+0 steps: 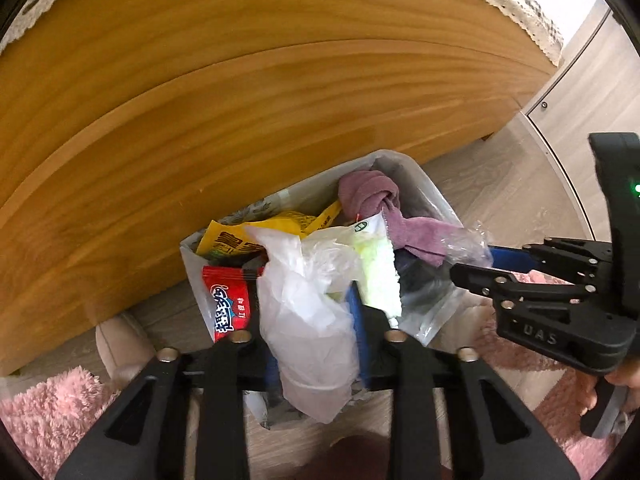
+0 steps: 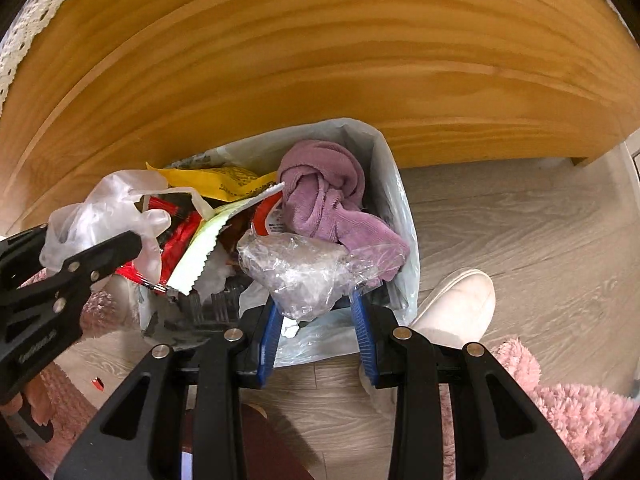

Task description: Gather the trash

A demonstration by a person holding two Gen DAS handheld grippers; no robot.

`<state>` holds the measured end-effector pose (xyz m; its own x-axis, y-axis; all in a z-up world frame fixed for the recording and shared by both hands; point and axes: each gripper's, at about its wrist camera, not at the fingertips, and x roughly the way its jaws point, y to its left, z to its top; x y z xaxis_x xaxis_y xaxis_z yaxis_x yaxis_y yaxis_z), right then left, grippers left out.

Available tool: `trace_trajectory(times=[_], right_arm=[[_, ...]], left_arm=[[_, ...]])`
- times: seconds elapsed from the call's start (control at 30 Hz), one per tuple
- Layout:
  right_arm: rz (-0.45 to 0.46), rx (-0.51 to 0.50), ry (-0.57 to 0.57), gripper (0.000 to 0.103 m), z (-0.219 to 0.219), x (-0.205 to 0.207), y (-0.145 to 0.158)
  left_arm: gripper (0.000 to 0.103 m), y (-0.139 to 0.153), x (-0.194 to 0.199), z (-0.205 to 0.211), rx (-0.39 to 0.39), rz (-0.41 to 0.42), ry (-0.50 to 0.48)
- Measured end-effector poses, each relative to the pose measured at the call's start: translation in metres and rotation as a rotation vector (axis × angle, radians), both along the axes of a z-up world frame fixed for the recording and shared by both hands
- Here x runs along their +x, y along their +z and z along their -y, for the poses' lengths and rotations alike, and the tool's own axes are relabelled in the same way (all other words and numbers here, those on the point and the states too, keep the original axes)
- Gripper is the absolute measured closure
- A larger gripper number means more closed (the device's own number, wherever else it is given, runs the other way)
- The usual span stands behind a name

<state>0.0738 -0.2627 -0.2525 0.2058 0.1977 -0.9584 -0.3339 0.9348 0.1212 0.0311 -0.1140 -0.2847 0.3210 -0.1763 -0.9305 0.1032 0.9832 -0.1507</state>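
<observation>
Left wrist view, bottom centre: the left gripper has a white bag between its blue pads, above the bin; whether the pads pinch it cannot be told. In the right wrist view the right gripper pinches crumpled clear film over the bin's near edge. Mid-frame, the lined bin looks nearly full: red wrapper, yellow packet, purple cloth. Judging by this, collecting is well along; both pieces still need dropping.

mauve towel, yellow wrapper, pink rug
</observation>
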Motion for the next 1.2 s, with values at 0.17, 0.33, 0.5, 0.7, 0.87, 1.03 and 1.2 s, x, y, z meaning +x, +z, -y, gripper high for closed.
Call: trace_trajectory(times=[0.17, 0.33, 0.5, 0.7, 0.87, 1.03, 1.2], right_arm=[[-0.027, -0.015, 0.008, 0.069, 0.000, 0.000, -0.003], [-0.051, -0.041, 0.030, 0.069, -0.003, 0.000, -0.009], [-0.080, -0.059, 0.046, 0.069, -0.011, 0.000, -0.017], [-0.108, -0.088, 0.067, 0.068, -0.026, 0.000, -0.026], [-0.144, -0.102, 0.080, 0.066, -0.037, 0.002, -0.036], [-0.162, -0.077, 0.031, 0.047, -0.034, 0.008, -0.037], [-0.148, -0.064, 0.001, 0.036, -0.030, 0.010, -0.031]], left_arm=[[0.037, 0.001, -0.001, -0.006, -0.033, -0.026, 0.035], [0.020, -0.007, 0.001, -0.005, -0.034, -0.079, 0.055], [0.012, -0.016, -0.002, -0.011, -0.010, -0.146, 0.082], [0.012, -0.029, -0.006, -0.030, 0.052, -0.211, 0.144], [0.012, -0.034, -0.010, -0.042, 0.082, -0.213, 0.162], [0.012, -0.036, -0.013, -0.049, 0.078, -0.221, 0.171], [0.012, -0.035, -0.013, -0.049, 0.072, -0.218, 0.178]])
